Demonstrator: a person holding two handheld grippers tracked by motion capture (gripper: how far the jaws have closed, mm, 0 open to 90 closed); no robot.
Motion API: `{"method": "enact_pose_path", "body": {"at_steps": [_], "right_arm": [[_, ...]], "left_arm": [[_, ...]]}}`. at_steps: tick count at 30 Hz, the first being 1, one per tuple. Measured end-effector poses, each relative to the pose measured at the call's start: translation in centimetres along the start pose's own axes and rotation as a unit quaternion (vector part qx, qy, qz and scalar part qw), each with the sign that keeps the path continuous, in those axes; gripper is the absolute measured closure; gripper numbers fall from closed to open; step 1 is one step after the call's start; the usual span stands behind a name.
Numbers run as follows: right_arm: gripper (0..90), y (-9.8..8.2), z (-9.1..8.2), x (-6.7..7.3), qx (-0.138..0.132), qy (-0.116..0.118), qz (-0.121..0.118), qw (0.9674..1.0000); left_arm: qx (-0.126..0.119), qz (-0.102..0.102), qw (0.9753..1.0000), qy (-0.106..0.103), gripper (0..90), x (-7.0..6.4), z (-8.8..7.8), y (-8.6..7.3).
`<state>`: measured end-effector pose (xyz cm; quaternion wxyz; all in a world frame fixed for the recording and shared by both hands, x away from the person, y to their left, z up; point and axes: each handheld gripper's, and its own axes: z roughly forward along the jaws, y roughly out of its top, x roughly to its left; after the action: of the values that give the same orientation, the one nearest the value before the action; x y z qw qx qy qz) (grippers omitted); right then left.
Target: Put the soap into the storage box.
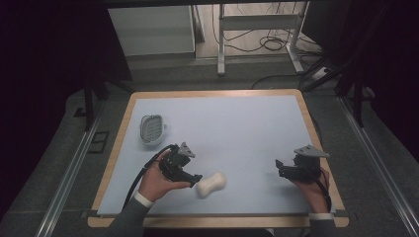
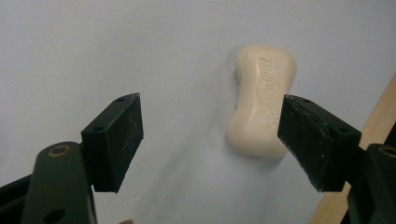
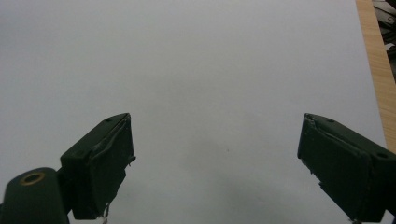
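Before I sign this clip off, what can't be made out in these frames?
- Embossed lettering on the soap bar: left gripper view, too soft to read, partly behind the near jaw.
- Soap dish: high view, too small to tell whether anything lies on its ribbed insert.
- Left gripper jaw gap: high view, tiny and dark; the left gripper view shows the jaws apart.
- Person's forearms: cut by the bottom edge, high view.

left tongs (image 1: pixel 196 178) beside soap bar (image 1: pixel 211 184) | soap dish (image 1: pixel 151 129) far-left | right tongs (image 1: pixel 279 167) apart

A lab — mat-covered table (image 1: pixel 257 123), bare desk frame (image 1: pixel 257 29), loose floor cables (image 1: pixel 267 44).
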<state>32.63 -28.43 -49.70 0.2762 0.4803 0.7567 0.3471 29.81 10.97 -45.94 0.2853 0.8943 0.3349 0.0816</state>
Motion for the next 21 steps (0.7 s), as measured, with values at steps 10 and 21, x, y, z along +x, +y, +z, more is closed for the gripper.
{"method": "enact_pose_path", "body": {"at_steps": [10, 21], "right_arm": [[11.1, 0.0, -0.2, -0.1, -0.005, -0.006, 0.0, 1.0], [11.1, 0.0, -0.2, -0.1, -0.005, -0.003, 0.001, 1.0]], "left_arm": [[0.017, 0.01, 0.9996, -0.018, 23.4, -0.9, 1.0, 0.2], [0.028, 0.015, 0.9989, -0.034, 23.9, -1.5, 1.9, 0.8]]}}
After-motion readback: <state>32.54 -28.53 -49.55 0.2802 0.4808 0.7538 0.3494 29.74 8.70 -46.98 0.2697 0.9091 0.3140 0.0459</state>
